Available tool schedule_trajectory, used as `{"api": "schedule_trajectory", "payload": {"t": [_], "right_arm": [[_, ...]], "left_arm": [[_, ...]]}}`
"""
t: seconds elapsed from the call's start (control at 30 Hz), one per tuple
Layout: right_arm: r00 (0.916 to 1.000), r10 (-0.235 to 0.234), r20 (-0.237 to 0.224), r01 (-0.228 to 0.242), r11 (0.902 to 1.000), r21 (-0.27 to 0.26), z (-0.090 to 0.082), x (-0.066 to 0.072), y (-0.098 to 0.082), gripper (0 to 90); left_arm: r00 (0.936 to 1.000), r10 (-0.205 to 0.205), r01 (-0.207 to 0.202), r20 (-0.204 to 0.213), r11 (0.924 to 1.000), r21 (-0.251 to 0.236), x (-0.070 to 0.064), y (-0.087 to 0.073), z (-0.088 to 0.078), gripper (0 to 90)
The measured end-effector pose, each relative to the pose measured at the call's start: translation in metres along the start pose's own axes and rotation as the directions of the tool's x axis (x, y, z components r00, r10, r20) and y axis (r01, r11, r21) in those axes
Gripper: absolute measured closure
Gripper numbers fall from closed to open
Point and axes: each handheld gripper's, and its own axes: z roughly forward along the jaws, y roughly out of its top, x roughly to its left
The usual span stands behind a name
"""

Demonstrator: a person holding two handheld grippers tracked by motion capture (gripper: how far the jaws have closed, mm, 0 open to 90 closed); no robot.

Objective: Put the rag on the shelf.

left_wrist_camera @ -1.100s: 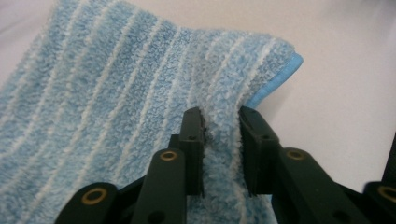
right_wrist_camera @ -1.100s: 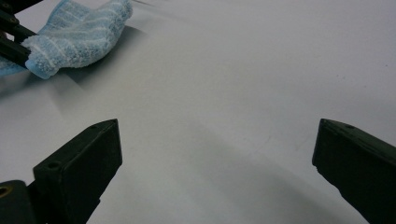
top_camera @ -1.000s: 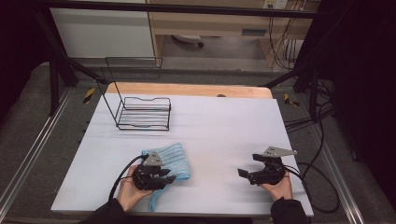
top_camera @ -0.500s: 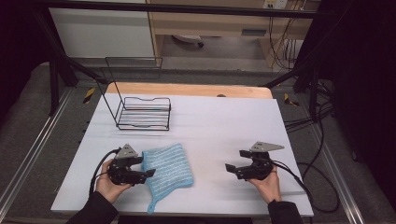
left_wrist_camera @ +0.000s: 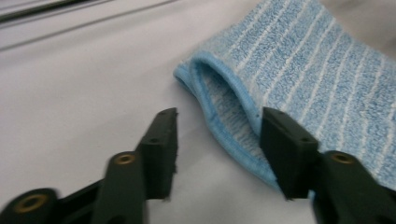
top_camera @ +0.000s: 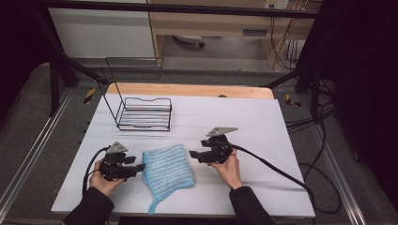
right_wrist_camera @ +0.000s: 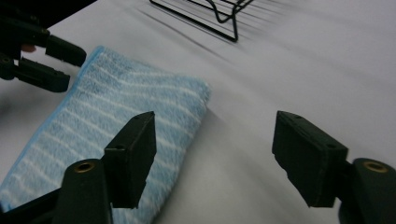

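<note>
Left gripper view: towel [left_wrist_camera: 299, 70] cut off; both grippers' fingers apart, closing, gripping nothing.

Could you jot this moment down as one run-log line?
cloth: folded, flat on table | left hand-held gripper: open, closing at cloth's edge | right hand-held gripper: open, closing, nothing between

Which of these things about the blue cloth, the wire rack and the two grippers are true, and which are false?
1. The blue striped cloth lies on the table between the two grippers. True.
2. The cloth hangs inside the wire rack. False: the rack holds nothing.
3. The right gripper squeezes the cloth. False: its jaws stand open beside the cloth.
4. The left gripper sits at the cloth's folded edge. True.
</note>
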Motion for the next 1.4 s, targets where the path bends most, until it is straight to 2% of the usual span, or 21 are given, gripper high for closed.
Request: {"api": "schedule_trajectory", "payload": {"t": [0.03, 0.07, 0.1, 0.13, 0.17, 0.23, 0.33, 0.37, 0.43, 0.47, 0.5, 0.63, 0.7, 0.77, 0.87, 0.9, 0.97, 1.0, 1.1, 1.17, 1.4], "right_arm": [[0.9998, 0.006, -0.019, -0.005, 1.0000, 0.007, 0.017, 0.003, 0.006, 35.3], [0.9998, 0.006, -0.019, -0.005, 1.0000, 0.007, 0.017, 0.003, 0.006, 35.3], [0.9998, 0.002, -0.022, -0.001, 0.9997, 0.023, 0.034, 0.006, 0.011, 38.3], [0.9998, 0.002, -0.022, -0.001, 0.9997, 0.023, 0.034, 0.006, 0.011, 38.3], [0.9998, 0.001, -0.020, -0.001, 0.9992, 0.040, 0.041, 0.007, 0.012, 40.6], [0.9997, -0.015, -0.020, 0.017, 0.9973, 0.071, 0.058, 0.009, 0.013, 52.2], [0.9997, 0.002, -0.024, 0.000, 0.9966, 0.082, 0.065, 0.007, 0.011, 61.9], [0.9997, 0.002, -0.024, 0.000, 0.9966, 0.082, 0.065, 0.007, 0.011, 61.9], [0.9996, 0.009, -0.026, -0.007, 0.9954, 0.095, 0.068, 0.005, 0.008, 69.9], [0.9995, 0.015, -0.029, -0.013, 0.9954, 0.095, 0.068, 0.007, 0.007, 76.0], [0.9995, 0.018, -0.026, -0.015, 0.9955, 0.093, 0.068, 0.007, 0.008, 78.2], [0.9995, 0.026, -0.019, -0.024, 0.9951, 0.096, 0.066, 0.008, 0.008, 80.7], [0.9998, 0.019, 0.002, -0.019, 0.9952, 0.096, 0.061, 0.011, 0.008, 81.3], [0.9999, 0.015, 0.008, -0.016, 0.9956, 0.093, 0.059, 0.011, 0.008, 81.3], [0.9982, 0.050, 0.033, -0.053, 0.9948, 0.087, 0.049, 0.010, 0.005, 81.3], [0.9960, 0.066, 0.061, -0.071, 0.9936, 0.089, 0.044, 0.009, 0.002, 81.2], [0.9954, 0.067, 0.068, -0.073, 0.9936, 0.086, 0.042, 0.008, 0.000, 81.2], [0.9929, 0.081, 0.087, -0.088, 0.9929, 0.080, 0.037, 0.007, -0.004, 81.1], [0.9905, 0.092, 0.102, -0.100, 0.9921, 0.075, 0.034, 0.007, -0.006, 81.0], [0.9851, 0.116, 0.127, -0.125, 0.9899, 0.066, 0.031, 0.007, -0.009, 80.9], [0.9769, 0.132, 0.168, -0.142, 0.9885, 0.051, 0.025, 0.006, -0.017, 78.6]], "left_arm": [[1.0000, -0.008, 0.008, 0.001, 1.0000, 0.003, 0.000, -0.001, 0.001, 53.7], [0.9999, -0.015, 0.015, 0.005, 0.9999, 0.004, 0.000, -0.001, 0.001, 53.7], [0.9997, -0.022, 0.022, 0.012, 0.9998, 0.005, 0.000, -0.002, 0.002, 58.0], [0.9996, -0.026, 0.026, 0.012, 0.9996, 0.008, -0.001, -0.002, 0.002, 58.0], [0.9995, -0.029, 0.029, 0.014, 0.9995, 0.012, -0.002, -0.003, 0.003, 59.4], [0.9995, -0.031, 0.030, 0.010, 0.9993, 0.024, -0.003, -0.004, 0.005, 63.5], [0.9994, -0.035, 0.035, 0.006, 0.9986, 0.039, -0.005, -0.005, 0.008, 68.4], [0.9991, -0.041, 0.041, 0.010, 0.9981, 0.046, -0.005, -0.005, 0.010, 68.4], [0.9987, -0.048, 0.047, 0.017, 0.9973, 0.055, -0.007, -0.005, 0.012, 72.6], [0.9986, -0.049, 0.047, 0.019, 0.9971, 0.059, -0.007, -0.005, 0.013, 76.8], [0.9987, -0.048, 0.047, 0.019, 0.9969, 0.063, -0.008, -0.005, 0.014, 78.1], [0.9985, -0.053, 0.052, 0.012, 0.9966, 0.064, -0.009, -0.002, 0.017, 83.0], [0.9985, -0.053, 0.053, 0.008, 0.9967, 0.061, -0.009, 0.000, 0.019, 85.7], [0.9983, -0.057, 0.057, 0.011, 0.9970, 0.053, -0.009, 0.002, 0.021, 86.1], [0.9981, -0.057, 0.056, 0.022, 0.9977, 0.038, -0.009, 0.006, 0.027, 86.2], [0.9980, -0.058, 0.057, 0.025, 0.9978, 0.033, -0.009, 0.007, 0.029, 86.3], [0.9984, -0.052, 0.051, 0.024, 0.9984, 0.026, -0.011, 0.009, 0.033, 86.3], [0.9987, -0.046, 0.046, 0.024, 0.9987, 0.021, -0.012, 0.010, 0.034, 86.2], [0.9994, -0.030, 0.030, 0.017, 0.9995, 0.006, -0.015, 0.013, 0.039, 86.3], [0.9994, -0.027, 0.027, 0.022, 0.9996, -0.001, -0.016, 0.013, 0.041, 86.3], [0.9994, -0.020, 0.021, 0.027, 0.9997, -0.016, -0.018, 0.015, 0.045, 83.8]]}}
